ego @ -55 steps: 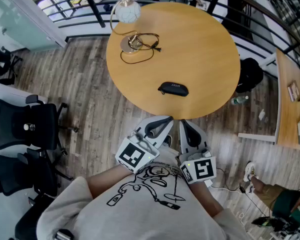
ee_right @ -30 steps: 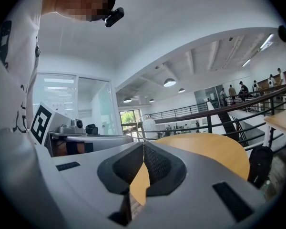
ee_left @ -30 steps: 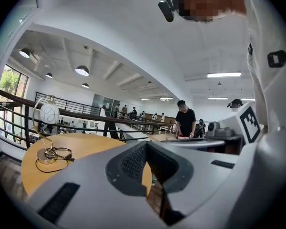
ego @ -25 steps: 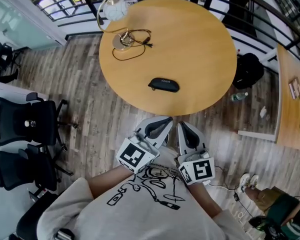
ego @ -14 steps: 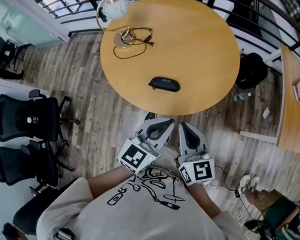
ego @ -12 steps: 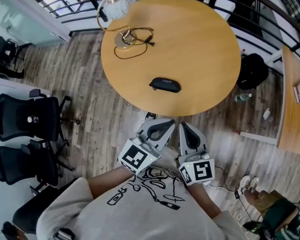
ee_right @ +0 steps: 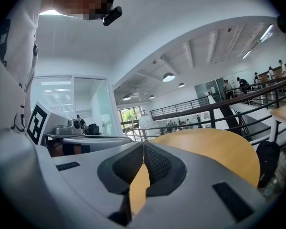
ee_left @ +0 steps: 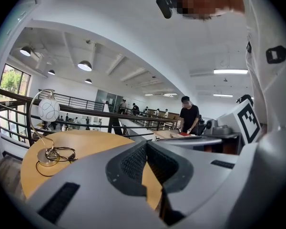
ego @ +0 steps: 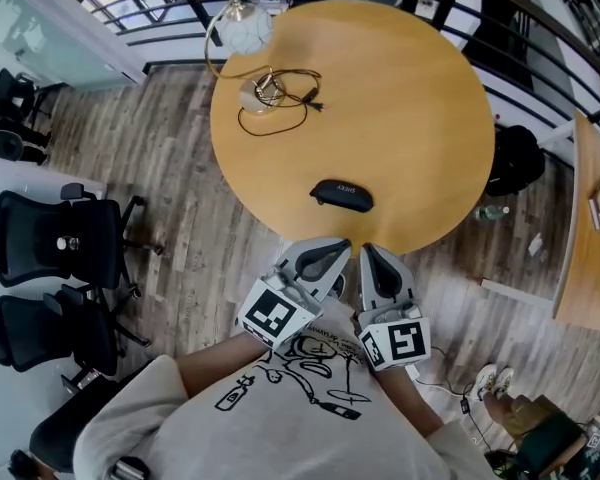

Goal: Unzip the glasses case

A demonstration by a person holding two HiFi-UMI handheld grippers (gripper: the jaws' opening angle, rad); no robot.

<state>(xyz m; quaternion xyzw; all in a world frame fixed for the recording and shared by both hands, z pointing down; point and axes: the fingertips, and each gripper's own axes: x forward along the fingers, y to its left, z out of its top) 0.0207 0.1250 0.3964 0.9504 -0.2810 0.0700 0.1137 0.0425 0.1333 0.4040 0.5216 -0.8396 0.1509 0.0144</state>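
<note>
A black zipped glasses case lies near the front edge of the round wooden table in the head view. Both grippers hang close to my chest, below the table's near rim and apart from the case. My left gripper is shut with nothing in it. Beside it, my right gripper is also shut and empty. In the left gripper view my left gripper points level across the tabletop. The right gripper view shows my right gripper with jaws pressed together over the tabletop. The case is hidden in both gripper views.
A lamp with a white globe and a coiled black cord stands at the table's far left. Black office chairs are at the left on the wooden floor. A black railing curves behind the table. A person in black stands far off.
The table and the case have slid nearer and lower in the head view. Both grippers keep their shut pose in front of my chest.
</note>
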